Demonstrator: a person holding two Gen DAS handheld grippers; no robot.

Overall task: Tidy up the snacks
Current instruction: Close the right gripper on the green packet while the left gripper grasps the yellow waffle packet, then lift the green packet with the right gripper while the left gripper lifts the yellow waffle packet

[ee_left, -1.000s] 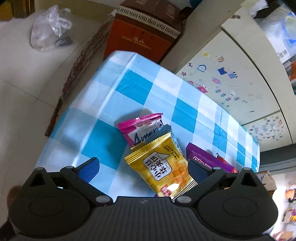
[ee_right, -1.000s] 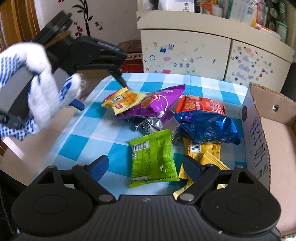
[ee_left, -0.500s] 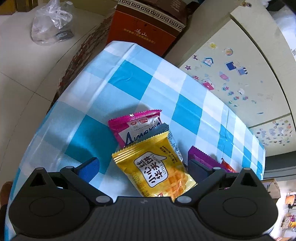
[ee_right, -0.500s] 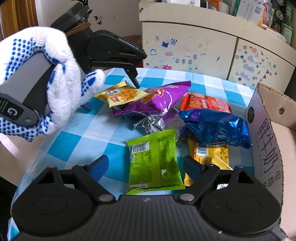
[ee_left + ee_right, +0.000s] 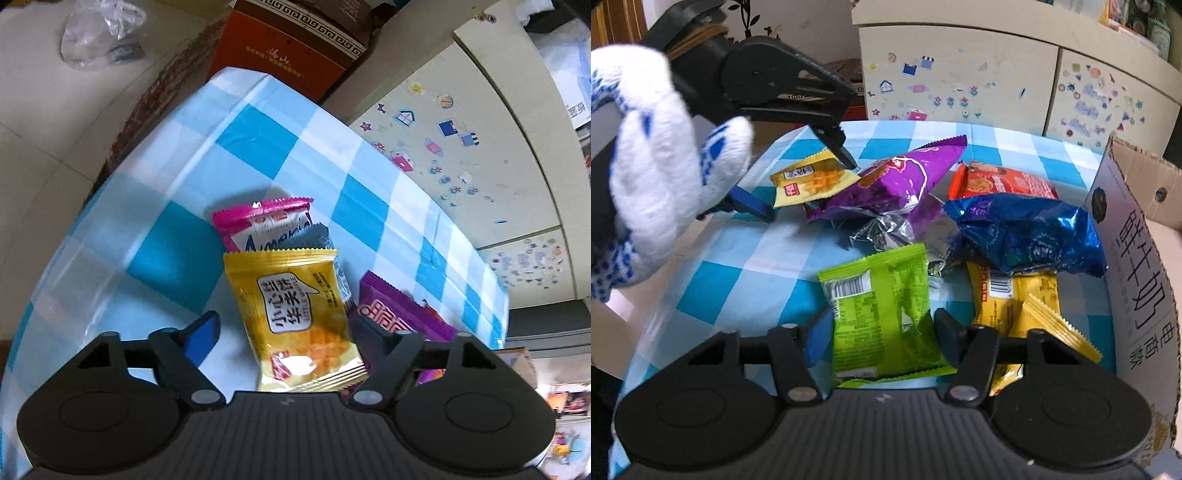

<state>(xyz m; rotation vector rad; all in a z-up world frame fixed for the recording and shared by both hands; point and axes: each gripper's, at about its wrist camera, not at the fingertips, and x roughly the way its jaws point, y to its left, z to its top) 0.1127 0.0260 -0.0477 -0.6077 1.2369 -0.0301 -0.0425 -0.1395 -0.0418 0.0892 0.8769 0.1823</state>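
The snack packets are thin plastic film: the blue bag (image 5: 1027,236) is glossy and crinkled, the green packet (image 5: 882,310) is smoother. The checked tablecloth (image 5: 258,147) shines like plastic sheet. The cardboard box (image 5: 1137,266) is matt paper. The glove (image 5: 661,170) is knitted cloth.

Pink packet (image 5: 258,225) half under yellow waffle packet (image 5: 299,317), cardboard box (image 5: 1137,266) cut off at right edge

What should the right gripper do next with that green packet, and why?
Probably lift the green packet slightly, then carry it toward the cardboard box. The right gripper has just been closing its jaws, and its pads now press both side edges of the packet, so the grip looks set. The packet lies on the checked tablecloth, the box just right of it.
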